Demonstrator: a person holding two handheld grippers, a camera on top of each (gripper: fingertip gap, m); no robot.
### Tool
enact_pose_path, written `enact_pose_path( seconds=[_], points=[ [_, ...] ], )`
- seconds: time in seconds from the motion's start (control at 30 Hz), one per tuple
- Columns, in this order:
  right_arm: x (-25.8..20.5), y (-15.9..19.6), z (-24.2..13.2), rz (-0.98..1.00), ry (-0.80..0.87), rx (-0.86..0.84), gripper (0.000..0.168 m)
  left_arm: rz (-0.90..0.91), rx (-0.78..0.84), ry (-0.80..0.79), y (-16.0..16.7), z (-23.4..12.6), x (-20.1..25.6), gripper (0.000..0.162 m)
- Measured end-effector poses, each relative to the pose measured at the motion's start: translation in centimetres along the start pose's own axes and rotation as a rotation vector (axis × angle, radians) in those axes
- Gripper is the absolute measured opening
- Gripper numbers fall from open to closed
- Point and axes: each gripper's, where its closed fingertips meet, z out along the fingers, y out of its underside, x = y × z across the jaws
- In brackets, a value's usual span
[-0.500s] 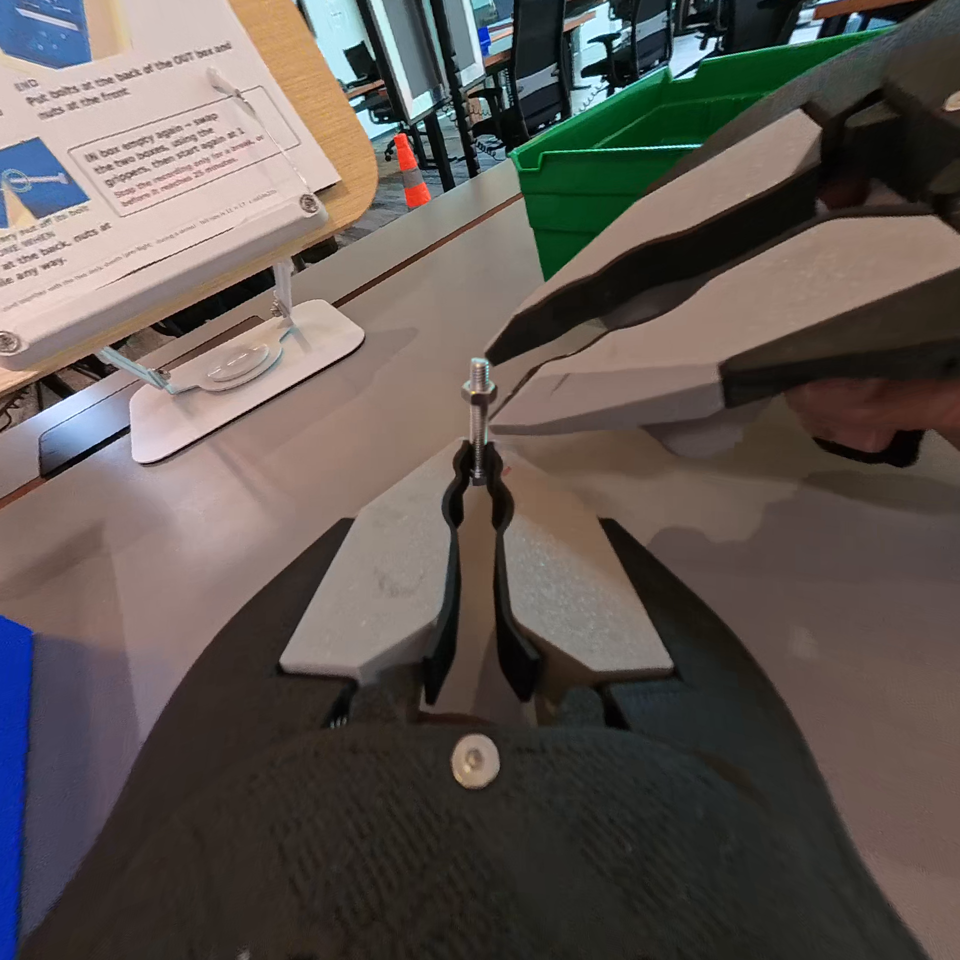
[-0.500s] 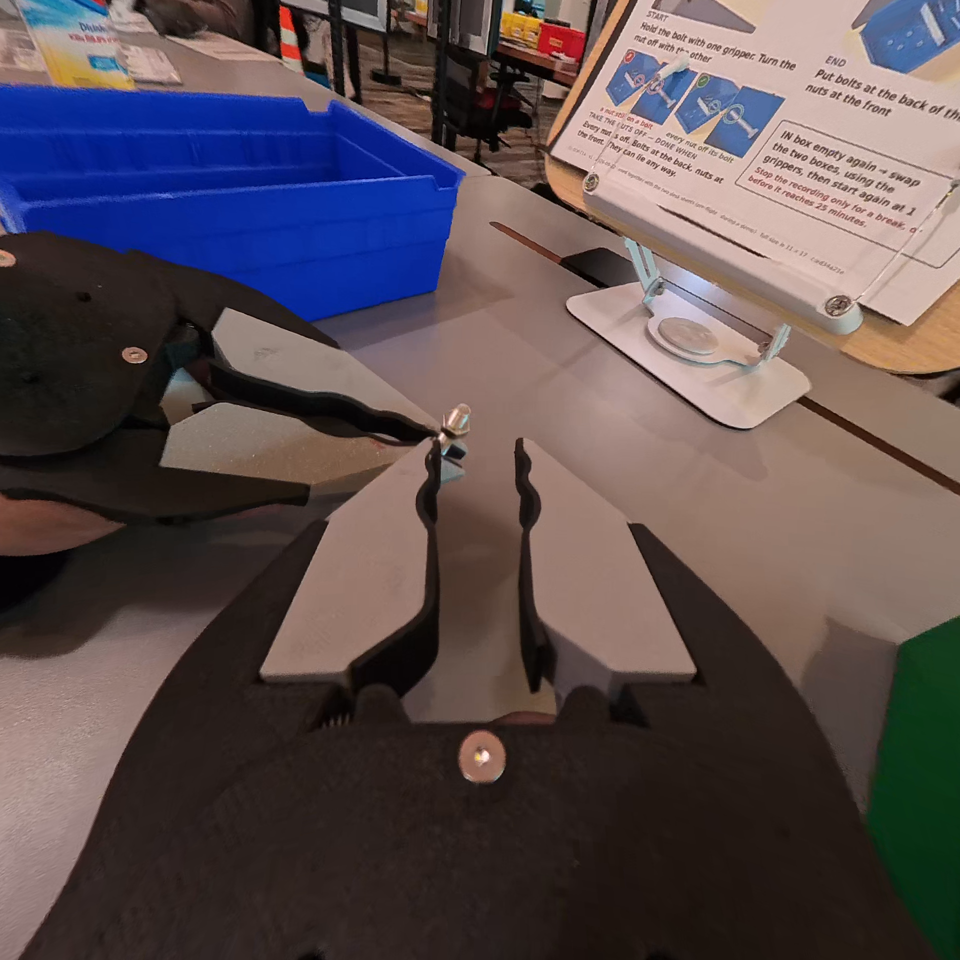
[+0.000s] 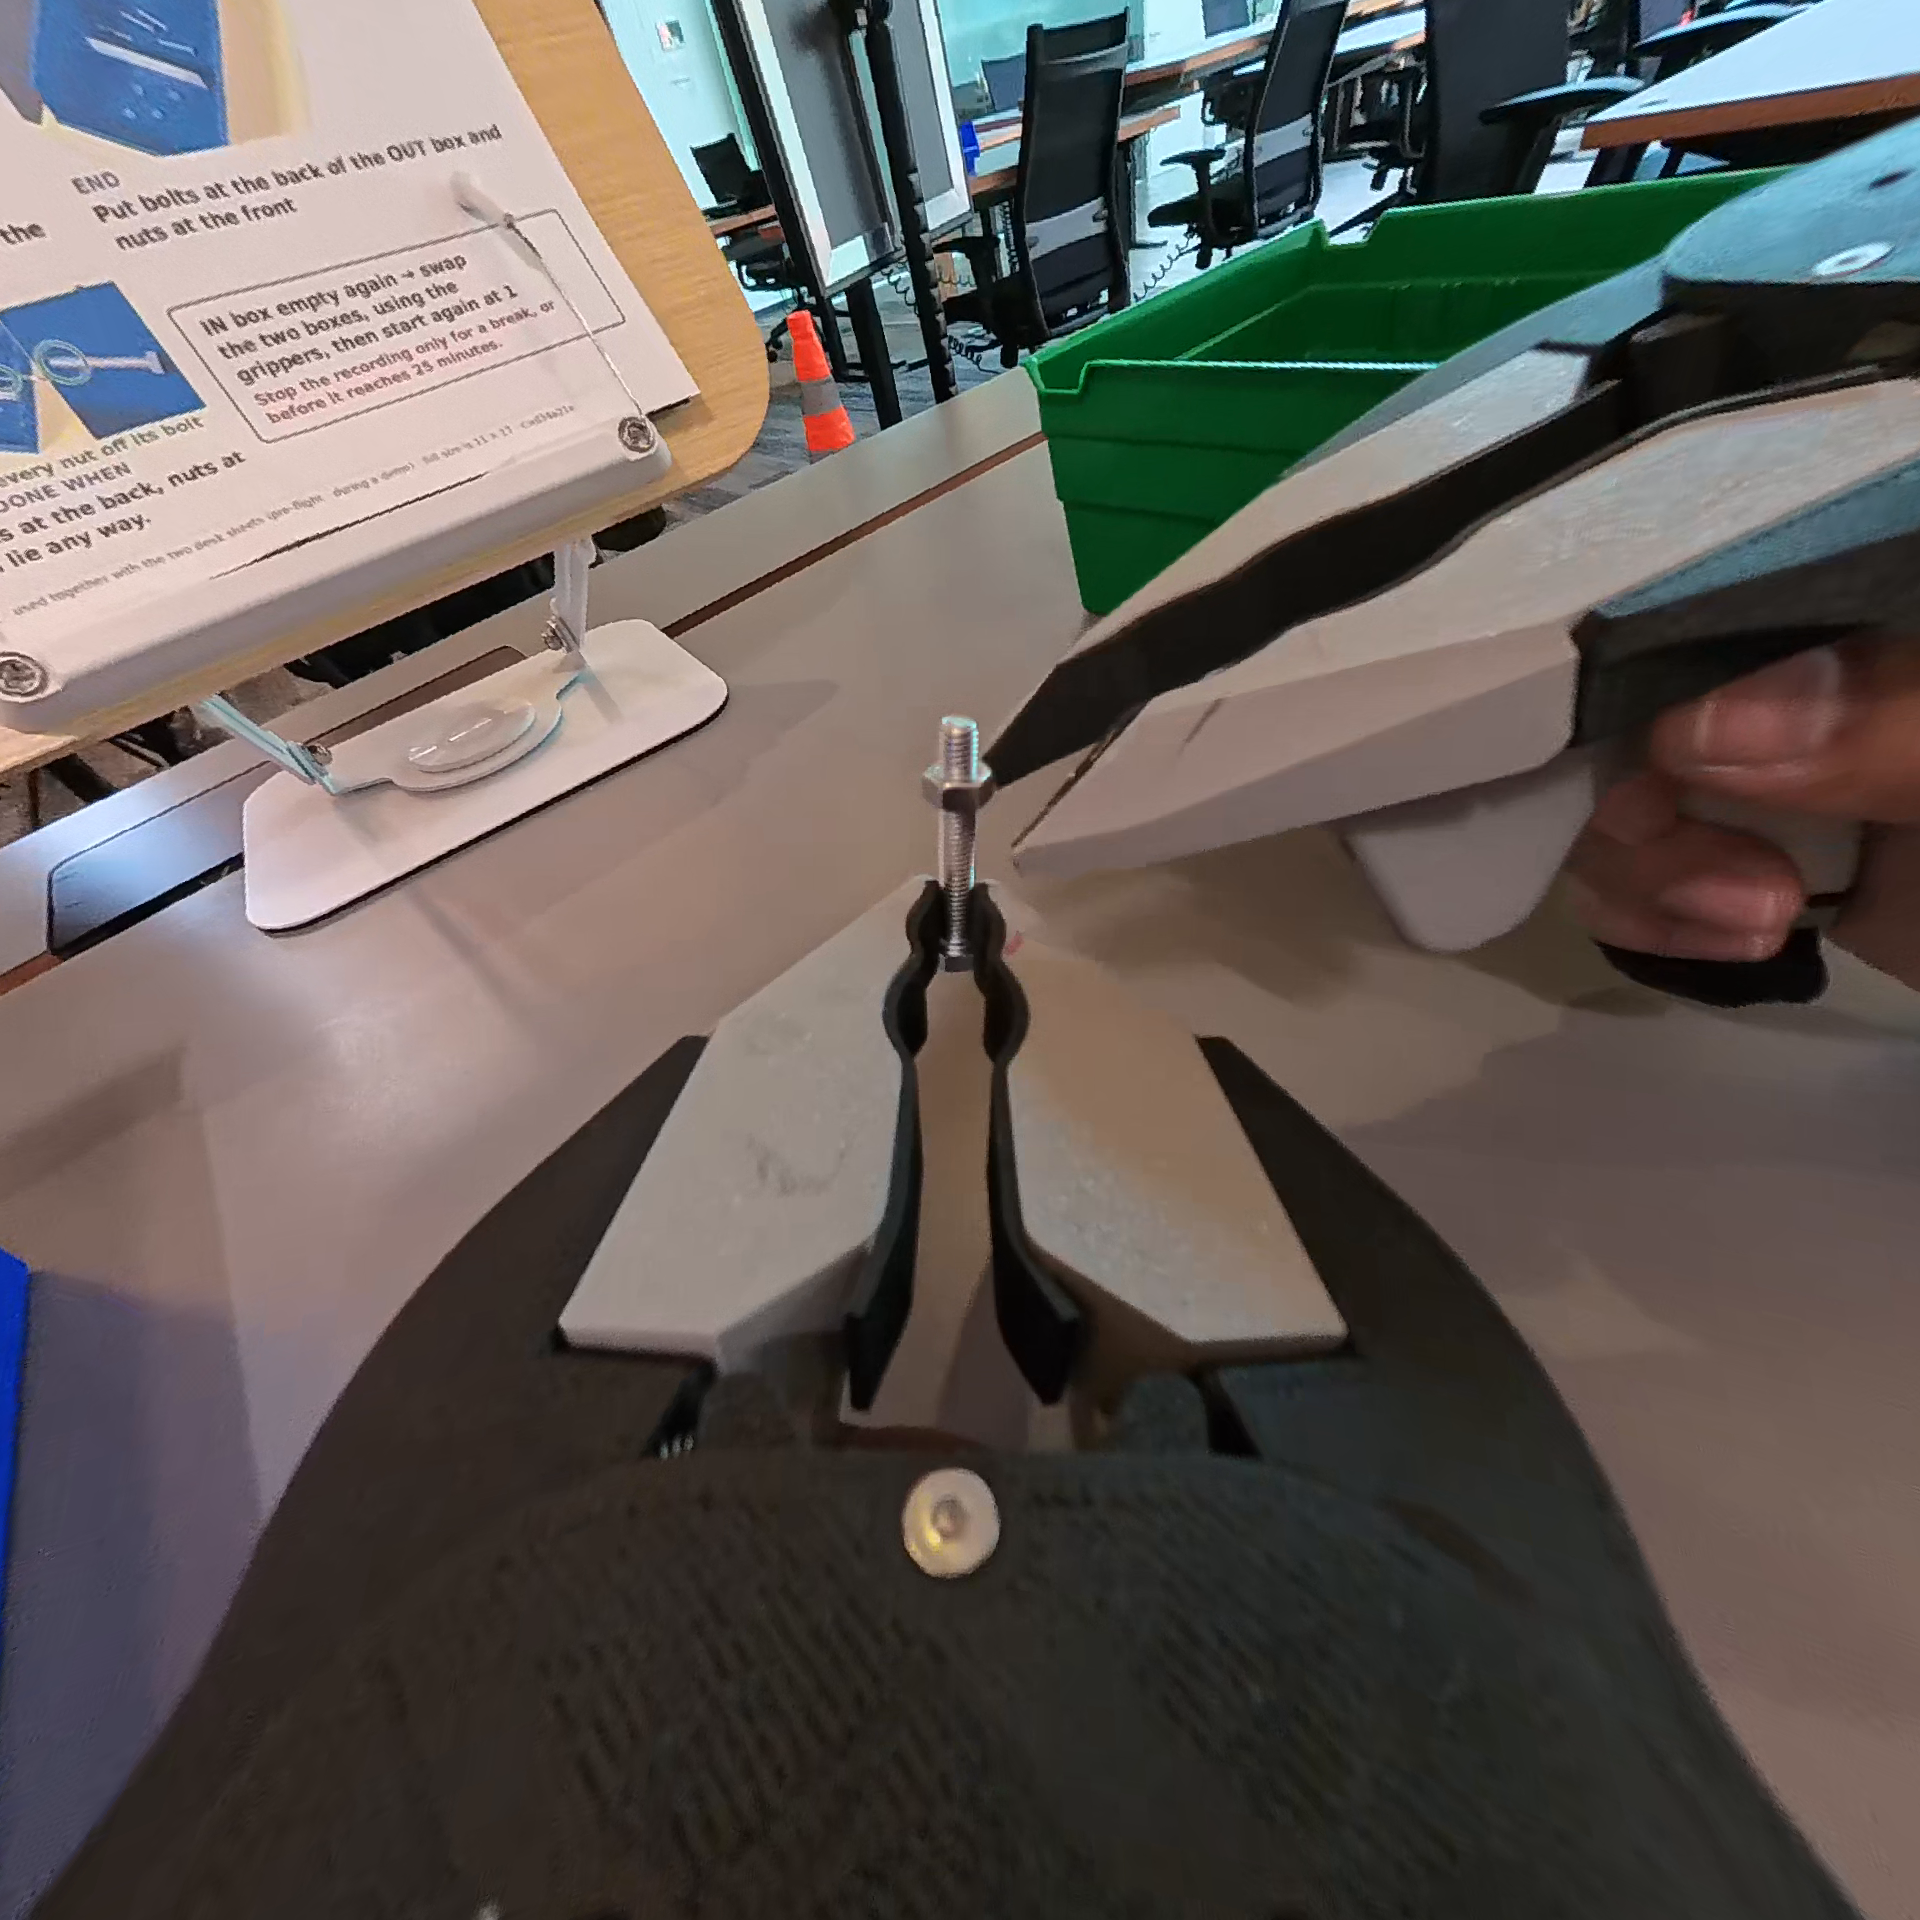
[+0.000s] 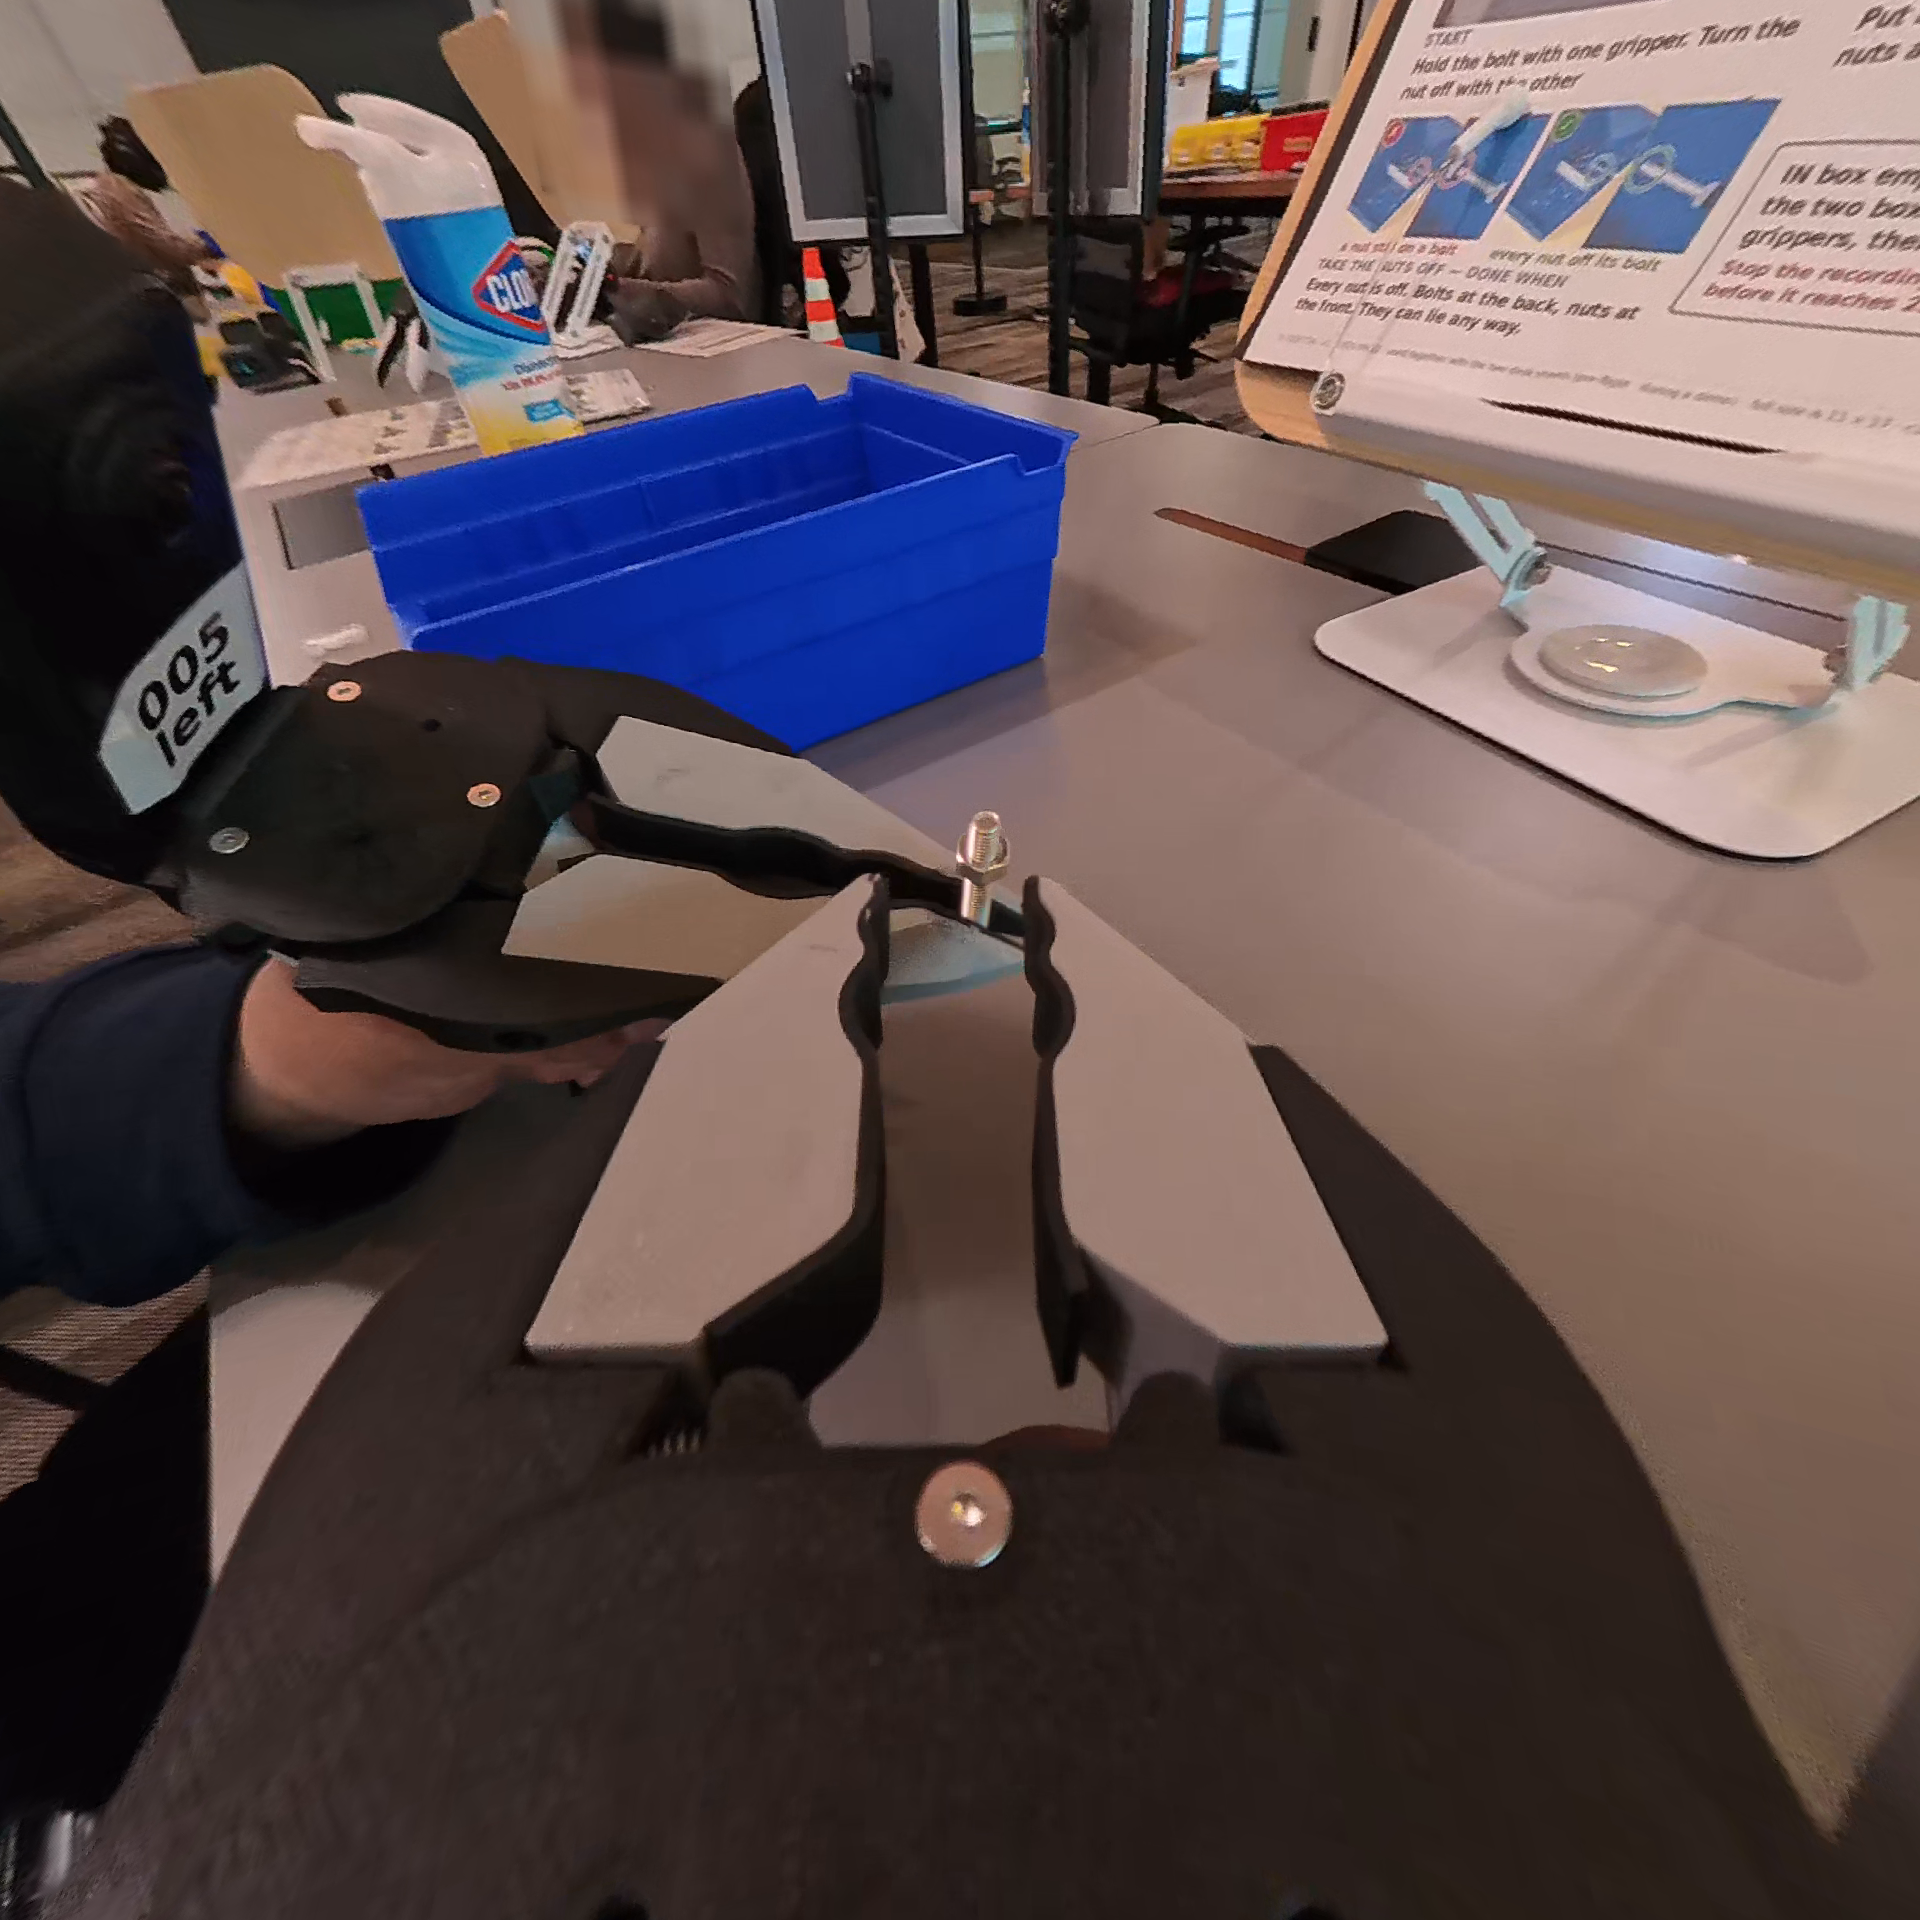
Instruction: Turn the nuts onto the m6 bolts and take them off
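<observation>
From the left wrist view, the left gripper (image 3: 954, 914) clamps the lower shank of an upright M6 bolt (image 3: 956, 831), its hex nut (image 3: 957, 784) near the top, the right gripper's fingers (image 3: 1023, 743) touching it from the right. From the right wrist view, the right gripper (image 4: 951, 894) stands spread, the nut (image 4: 983, 854) just ahead between its tips above the surface (image 4: 1455, 987).

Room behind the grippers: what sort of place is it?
Probably an open-plan office or lab set up for handling trials: rows of office chairs at desks, an orange cone, and an instruction sheet propped up.
</observation>
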Motion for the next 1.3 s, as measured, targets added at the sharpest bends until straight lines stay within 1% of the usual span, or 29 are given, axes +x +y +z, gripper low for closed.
enact_pose_path(
  seconds=[0.07,0.17,0.23,0.3,0.37,0.47,0.53,0.57,0.63,0.7,0.73,0.83,0.9,0.97,1.0,1.03,1.07,1.13,1.23,1.3],
  points=[
    [-0.4,-0.2,0.0,0.017,-0.030,0.014,0.021,0.004,0.018,0.035,-0.3,-0.1,0.7,0.002],
    [-1.0,-0.7,-0.2,0.029,-0.073,0.037,0.027,0.062,0.031,0.063,-0.6,-0.1,1.8,0.003],
    [-1.5,-1.6,-0.6,0.029,-0.101,0.089,0.029,0.091,0.014,0.068,-0.3,0.0,2.1,0.003],
    [-1.3,-2.7,-1.4,0.024,-0.099,0.159,0.026,0.096,0.008,0.065,-0.2,0.1,2.2,0.003],
    [-0.2,-2.4,-1.5,0.033,-0.047,0.143,0.026,0.088,0.011,0.055,-0.2,0.0,1.9,0.003],
    [-0.2,-1.2,-1.0,0.073,-0.074,0.080,0.028,0.061,0.019,0.034,-0.4,-0.1,1.2,0.002],
    [-0.9,-0.4,-0.5,0.058,-0.099,0.033,0.030,0.047,0.020,0.036,-0.4,-0.2,1.1,0.002],
    [-1.4,-0.3,-0.3,0.046,-0.115,0.025,0.033,0.048,0.019,0.044,-0.4,-0.2,1.2,0.002],
    [-2.3,-0.7,-0.2,0.021,-0.144,0.041,0.047,0.063,0.023,0.074,-0.4,-0.2,1.9,0.002],
    [-2.6,-1.2,-0.4,-0.007,-0.145,0.070,0.048,0.091,0.020,0.069,-0.4,-0.1,2.2,0.003],
    [-2.4,-1.4,-0.5,-0.014,-0.134,0.083,0.045,0.097,0.010,0.064,-0.2,0.0,2.1,0.003],
    [-1.0,-1.1,-0.7,0.019,-0.082,0.072,0.043,0.074,0.018,0.047,-0.4,-0.1,1.6,0.003],
    [-0.9,-0.8,-0.7,0.060,-0.100,0.056,0.040,0.053,0.025,0.032,-0.5,-0.3,1.1,0.002],
    [-1.9,-0.7,-0.6,0.072,-0.164,0.050,0.037,0.042,0.030,0.059,-0.6,-0.3,1.4,0.002],
    [-2.5,-0.8,-0.5,0.070,-0.195,0.055,0.047,0.047,0.032,0.084,-0.6,-0.3,1.9,0.002],
    [-3.2,-1.1,-0.5,0.062,-0.224,0.064,0.053,0.064,0.035,0.103,-0.6,-0.3,2.4,0.002],
    [-3.6,-1.4,-0.6,0.050,-0.242,0.077,0.053,0.084,0.035,0.104,-0.6,-0.2,2.7,0.002],
    [-3.6,-2.1,-1.1,0.022,-0.228,0.124,0.046,0.105,0.011,0.088,-0.2,0.0,2.6,0.003],
    [-1.2,-2.3,-1.6,0.032,-0.101,0.145,0.038,0.069,0.006,0.069,-0.1,0.0,1.9,0.002],
    [-0.5,-1.9,-1.5,0.070,-0.097,0.125,0.038,0.044,-0.001,0.066,0.0,0.0,1.5,0.003]
  ],
)
